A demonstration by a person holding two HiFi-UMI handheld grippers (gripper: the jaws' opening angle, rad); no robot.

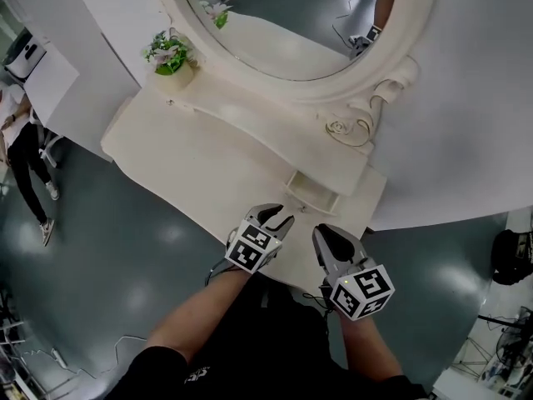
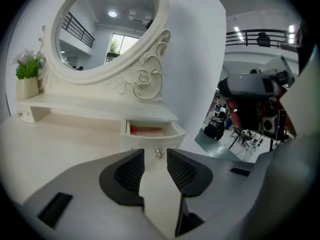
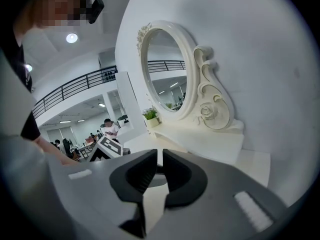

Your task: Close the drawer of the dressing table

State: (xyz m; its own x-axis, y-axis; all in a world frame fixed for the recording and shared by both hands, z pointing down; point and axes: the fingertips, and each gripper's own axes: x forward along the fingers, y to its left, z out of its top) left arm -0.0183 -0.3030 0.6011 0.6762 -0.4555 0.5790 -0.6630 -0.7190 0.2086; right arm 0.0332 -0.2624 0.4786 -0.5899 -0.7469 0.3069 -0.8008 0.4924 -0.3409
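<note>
Left gripper (image 2: 156, 156) jaws spread, aimed at the knob (image 2: 159, 153) of the open drawer (image 2: 150, 133) at the counter's (image 1: 208, 165) right end, likely to push it; right gripper (image 3: 160, 156) jaws together, idle.

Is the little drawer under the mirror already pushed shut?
No, in the left gripper view the drawer stands pulled out from the dressing table, with its inside open to view and something reddish in it.

dressing table (image 1: 208, 152): smooth cream paint | mirror (image 1: 283, 15): glossy glass | floor (image 1: 125, 248): glossy | drawer knob (image 2: 159, 153): shiny metal
</note>
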